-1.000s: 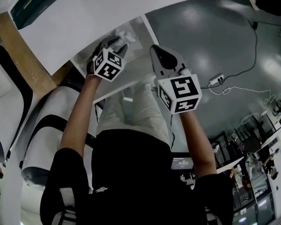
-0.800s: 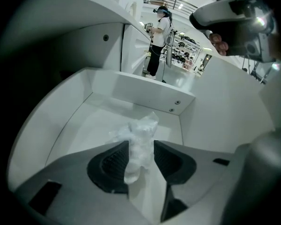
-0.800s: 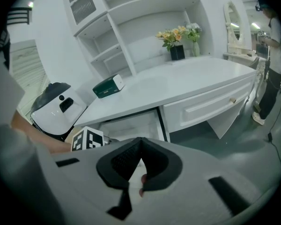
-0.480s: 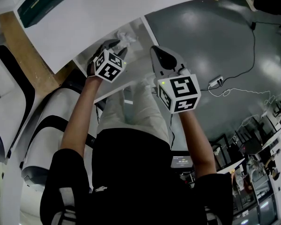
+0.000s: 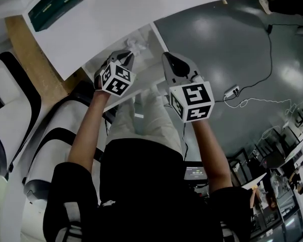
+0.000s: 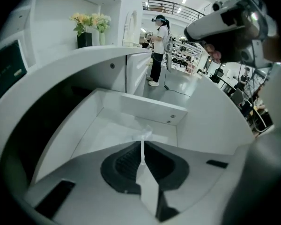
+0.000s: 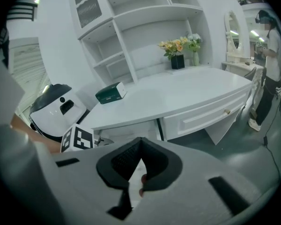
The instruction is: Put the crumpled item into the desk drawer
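Observation:
The desk drawer (image 5: 147, 73) stands pulled out under the white desktop (image 5: 116, 14). A crumpled white item (image 5: 136, 45) lies loose inside it, toward the back. My left gripper (image 5: 126, 57) hangs just above the drawer, close to the item but apart from it. Its jaws have just been closing and now meet with nothing between them. In the left gripper view, the left gripper (image 6: 142, 143) points down into the drawer (image 6: 107, 125), with the crumpled item (image 6: 144, 134) just beyond its tips. My right gripper (image 5: 174, 64) is shut and empty, beside the drawer's right side.
A green box (image 5: 54, 5) sits on the desktop, and a vase of flowers (image 7: 178, 54) stands further along. A white and black chair (image 5: 45, 145) is at the left. A second drawer (image 7: 210, 110) is closed. A cable and power strip (image 5: 232, 88) lie on the floor.
The left jaws went from open to shut, and the crumpled item stays lying in the drawer. Both grippers have lifted a little away from the drawer.

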`<state>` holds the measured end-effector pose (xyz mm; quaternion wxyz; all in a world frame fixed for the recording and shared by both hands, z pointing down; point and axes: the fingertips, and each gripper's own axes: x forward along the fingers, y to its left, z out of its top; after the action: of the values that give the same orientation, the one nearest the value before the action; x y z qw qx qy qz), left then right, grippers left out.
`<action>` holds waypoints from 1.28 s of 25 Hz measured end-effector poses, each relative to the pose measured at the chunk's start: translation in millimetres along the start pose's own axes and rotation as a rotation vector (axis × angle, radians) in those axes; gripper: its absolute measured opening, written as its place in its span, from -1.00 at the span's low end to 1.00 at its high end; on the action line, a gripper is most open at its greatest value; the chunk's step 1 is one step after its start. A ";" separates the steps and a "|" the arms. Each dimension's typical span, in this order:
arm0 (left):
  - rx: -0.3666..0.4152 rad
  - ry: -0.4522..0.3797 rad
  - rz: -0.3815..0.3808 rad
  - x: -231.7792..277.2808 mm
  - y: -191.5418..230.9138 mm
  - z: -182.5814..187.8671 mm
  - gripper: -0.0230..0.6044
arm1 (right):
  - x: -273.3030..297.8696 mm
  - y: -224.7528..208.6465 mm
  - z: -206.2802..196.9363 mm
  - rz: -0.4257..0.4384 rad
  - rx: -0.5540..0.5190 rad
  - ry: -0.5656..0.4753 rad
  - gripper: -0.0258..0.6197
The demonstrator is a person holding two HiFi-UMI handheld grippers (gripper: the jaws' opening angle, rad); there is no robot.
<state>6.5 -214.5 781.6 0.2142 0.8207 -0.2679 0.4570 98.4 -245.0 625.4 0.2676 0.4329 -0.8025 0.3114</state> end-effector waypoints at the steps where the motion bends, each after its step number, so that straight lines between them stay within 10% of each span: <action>1: -0.004 -0.009 0.000 -4.3 -0.1 1.7 -0.86 | -2.4 -1.3 1.7 -0.008 0.001 -0.005 -0.93; 32: 0.023 -0.263 0.099 -151.7 -13.2 62.9 -0.91 | -77.8 54.3 47.0 -0.080 -0.045 -0.160 -0.93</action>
<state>-11.6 -204.9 618.2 0.1448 0.8617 -0.3285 0.3585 81.6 -214.9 525.3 0.2246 0.4821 -0.8101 0.2468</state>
